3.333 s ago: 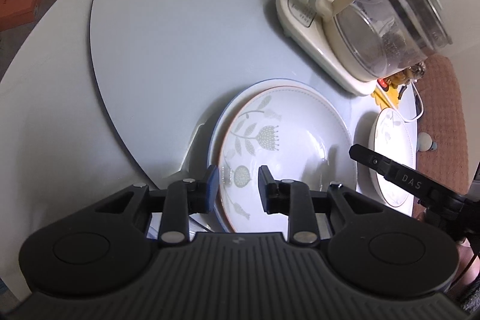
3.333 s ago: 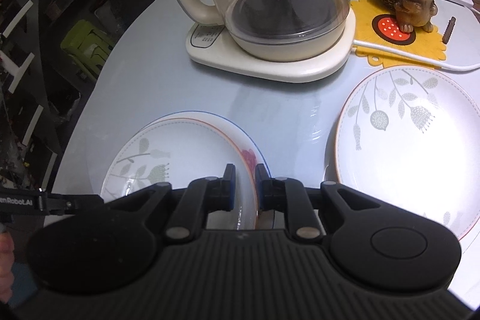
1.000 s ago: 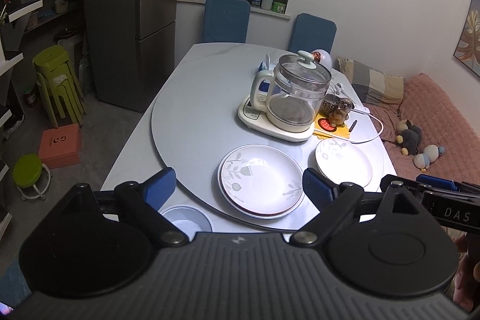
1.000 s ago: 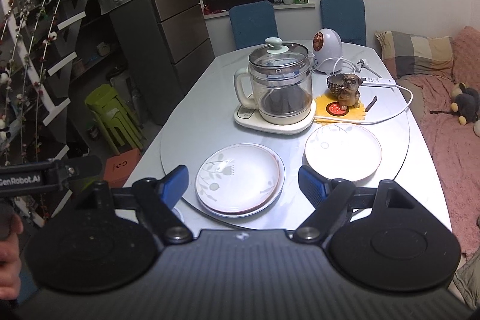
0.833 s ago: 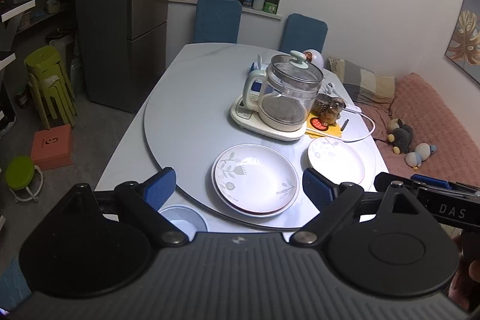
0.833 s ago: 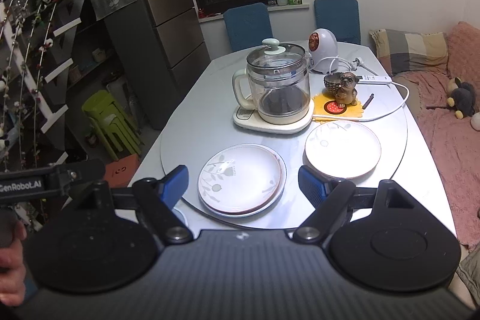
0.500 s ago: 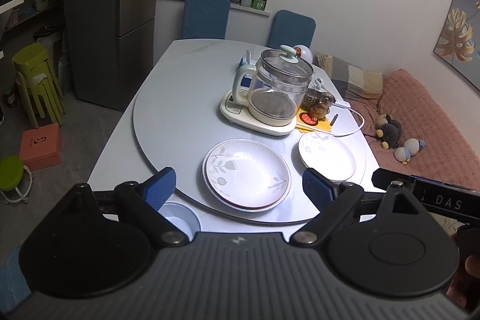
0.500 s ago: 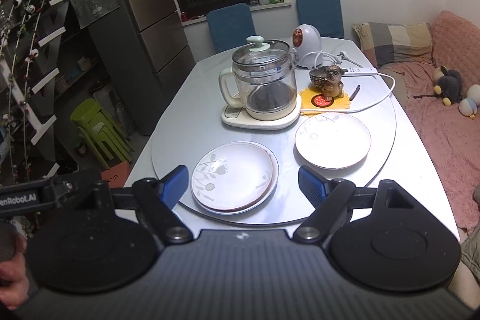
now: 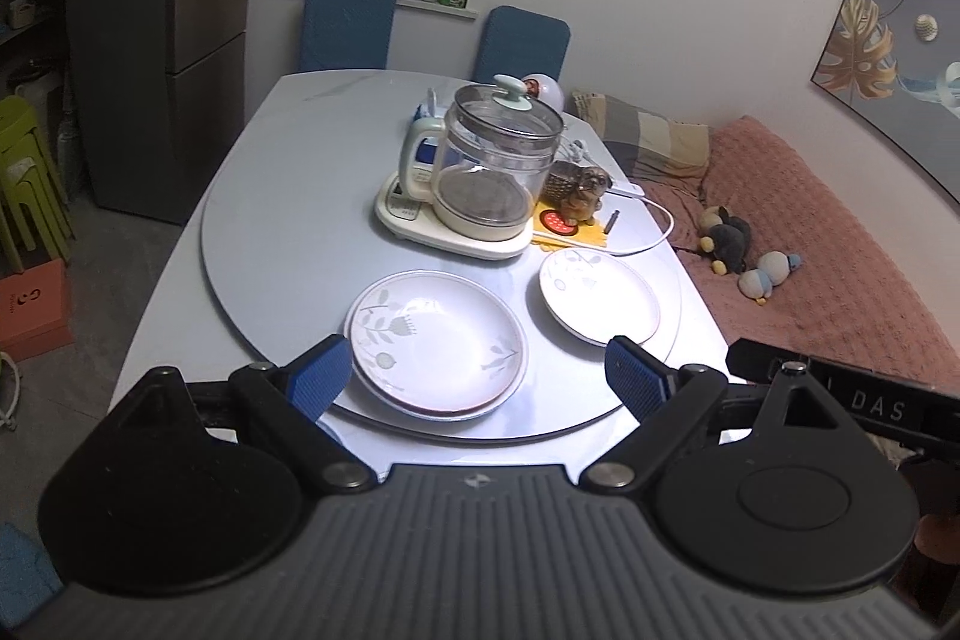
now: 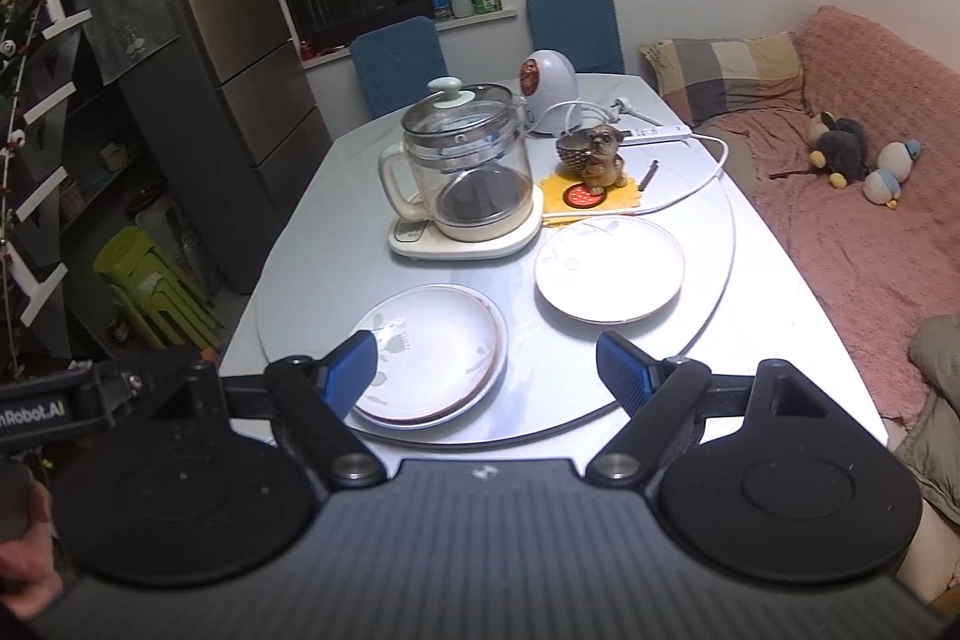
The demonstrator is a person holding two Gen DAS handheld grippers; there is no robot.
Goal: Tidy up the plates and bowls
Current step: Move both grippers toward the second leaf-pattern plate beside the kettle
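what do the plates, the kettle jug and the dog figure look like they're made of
Plates: likely glazed ceramic, since they are glossy white with printed leaf motifs and glare spots.
Kettle jug: clear glass by its see-through wall, while the cream handle and base look like matte plastic.
Dog figure: probably painted resin or ceramic, brown with a slight sheen; the pictures cannot settle which.

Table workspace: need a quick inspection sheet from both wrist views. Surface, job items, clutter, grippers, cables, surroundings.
Surface: grey table with round turntable.
Job's things: stacked plates near the front edge; single plate to their right, apart.
Clutter: glass kettle, dog figurine, white round appliance.
Grippers: left gripper open, empty; right gripper open, empty.
Cables: white cord behind the single plate.
Surroundings: fridge, two blue chairs, pink sofa.
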